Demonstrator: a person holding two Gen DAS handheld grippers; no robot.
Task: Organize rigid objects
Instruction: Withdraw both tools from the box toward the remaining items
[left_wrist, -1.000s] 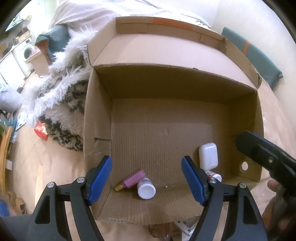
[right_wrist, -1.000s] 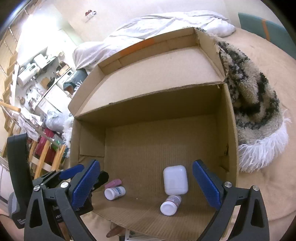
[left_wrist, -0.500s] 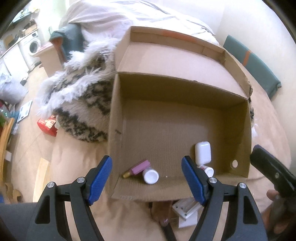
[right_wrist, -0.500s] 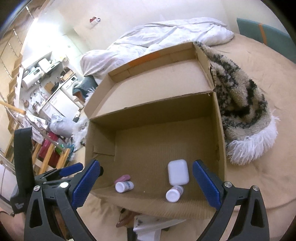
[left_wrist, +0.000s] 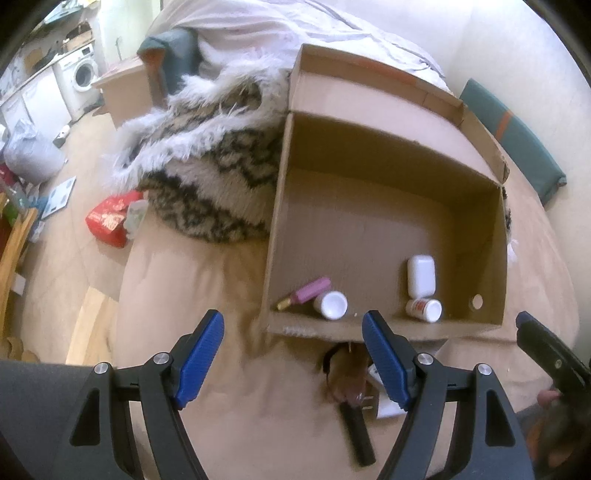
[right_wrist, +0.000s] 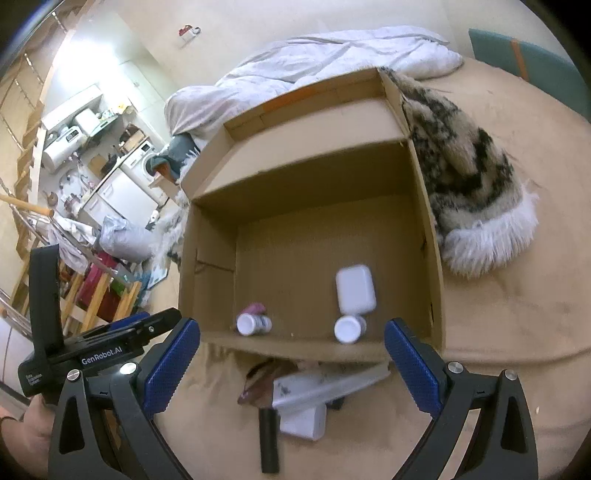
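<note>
Left gripper (left_wrist: 291, 354) spread apart, empty, above beige bedding near the cardboard box (left_wrist: 275, 236). Right gripper (right_wrist: 291, 354) likewise spread, empty. In box, along near wall: pink tube (left_wrist: 306, 291), white-capped bottle (left_wrist: 332, 304), white case (left_wrist: 421, 275), second bottle (left_wrist: 424, 309). Black cylinder (right_wrist: 269, 439) and white packet (right_wrist: 304, 421) outside, just near of box.

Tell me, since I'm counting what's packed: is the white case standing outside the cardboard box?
No, the white case lies inside the cardboard box, just behind a white-capped bottle.

Left gripper (left_wrist: 293, 354) and right gripper (right_wrist: 291, 362) both gape empty, angled downward
</note>
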